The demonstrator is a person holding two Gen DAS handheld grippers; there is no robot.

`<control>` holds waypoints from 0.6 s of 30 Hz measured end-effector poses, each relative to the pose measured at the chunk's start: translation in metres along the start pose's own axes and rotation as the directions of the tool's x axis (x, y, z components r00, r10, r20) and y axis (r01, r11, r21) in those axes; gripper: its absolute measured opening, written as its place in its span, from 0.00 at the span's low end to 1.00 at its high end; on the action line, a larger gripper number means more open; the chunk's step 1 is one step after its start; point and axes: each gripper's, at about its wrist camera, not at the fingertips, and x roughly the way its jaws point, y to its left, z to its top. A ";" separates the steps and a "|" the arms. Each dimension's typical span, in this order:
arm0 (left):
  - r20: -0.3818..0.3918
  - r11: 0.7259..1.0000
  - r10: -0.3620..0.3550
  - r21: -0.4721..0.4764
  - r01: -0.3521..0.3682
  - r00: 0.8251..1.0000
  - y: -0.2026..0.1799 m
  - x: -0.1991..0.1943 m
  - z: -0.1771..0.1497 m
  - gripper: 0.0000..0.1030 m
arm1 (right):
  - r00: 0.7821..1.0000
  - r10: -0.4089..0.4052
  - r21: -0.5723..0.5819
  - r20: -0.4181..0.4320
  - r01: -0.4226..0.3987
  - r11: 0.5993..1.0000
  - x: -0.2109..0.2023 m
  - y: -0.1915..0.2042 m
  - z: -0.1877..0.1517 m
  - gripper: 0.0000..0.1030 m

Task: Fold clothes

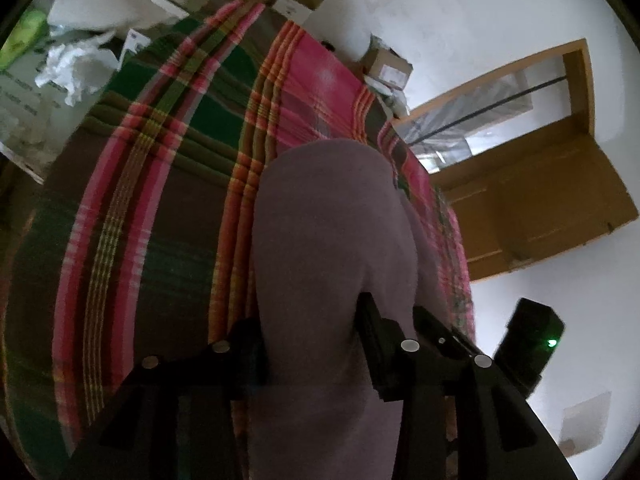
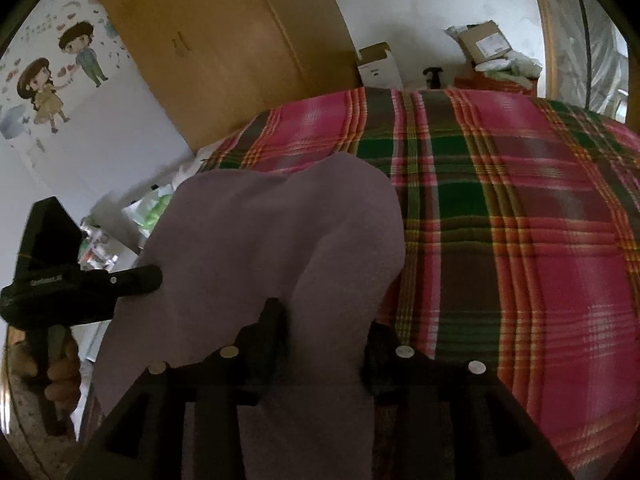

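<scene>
Over one plaid blanket point(image 2: 520, 208), two grippers point(image 1: 308, 320) point(image 2: 324, 320) pinch one mauve garment point(image 2: 280, 232)

Left wrist view: mounted behind its own fingers, close above the plaid bedcover point(image 1: 160, 200), facing along the bed toward a wooden window frame point(image 1: 520, 140) and stacked cardboard boxes point(image 1: 390, 66). Right wrist view: same mounting, close, facing across the bedcover point(image 2: 520, 220) toward a wooden wardrobe point(image 2: 224, 48) and a cartoon wall sticker point(image 2: 44, 92). Shared: the bedcover, the mauve cloth point(image 1: 328, 240) filling both foregrounds, the boxes.
</scene>
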 end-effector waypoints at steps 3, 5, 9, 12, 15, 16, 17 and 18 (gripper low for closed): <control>0.043 0.998 0.063 0.014 -0.064 0.997 -0.009 -0.006 -0.006 0.42 | 0.999 -0.038 -0.010 0.002 0.038 0.999 -0.004 0.004 -0.002 0.39; 0.075 0.993 0.113 0.032 -0.115 0.991 -0.014 -0.013 -0.012 0.42 | 0.998 -0.057 -0.020 0.011 0.057 0.998 -0.012 0.007 -0.006 0.40; 0.154 0.979 0.180 0.071 -0.192 0.972 -0.027 -0.033 -0.031 0.42 | 0.996 -0.081 -0.021 0.037 0.081 0.996 -0.027 0.011 -0.014 0.41; 0.180 0.973 0.204 0.073 -0.220 0.962 -0.030 -0.044 -0.049 0.42 | 0.992 -0.106 -0.034 0.069 0.108 0.994 -0.045 0.017 -0.026 0.43; 0.216 0.963 0.224 0.100 -0.249 0.950 -0.038 -0.053 -0.073 0.42 | 0.987 -0.123 -0.060 0.105 0.130 0.990 -0.063 0.028 -0.043 0.45; 0.232 0.957 0.228 0.126 -0.262 0.945 -0.042 -0.055 -0.081 0.42 | 0.986 -0.126 -0.070 0.109 0.134 0.988 -0.067 0.032 -0.048 0.47; 0.251 0.950 0.234 0.147 -0.276 0.939 -0.046 -0.057 -0.089 0.42 | 0.985 -0.135 -0.079 0.107 0.144 0.986 -0.071 0.036 -0.057 0.47; 0.271 0.942 0.241 0.168 -0.292 0.932 -0.049 -0.059 -0.098 0.42 | 0.984 -0.145 -0.087 0.107 0.155 0.984 -0.074 0.039 -0.064 0.48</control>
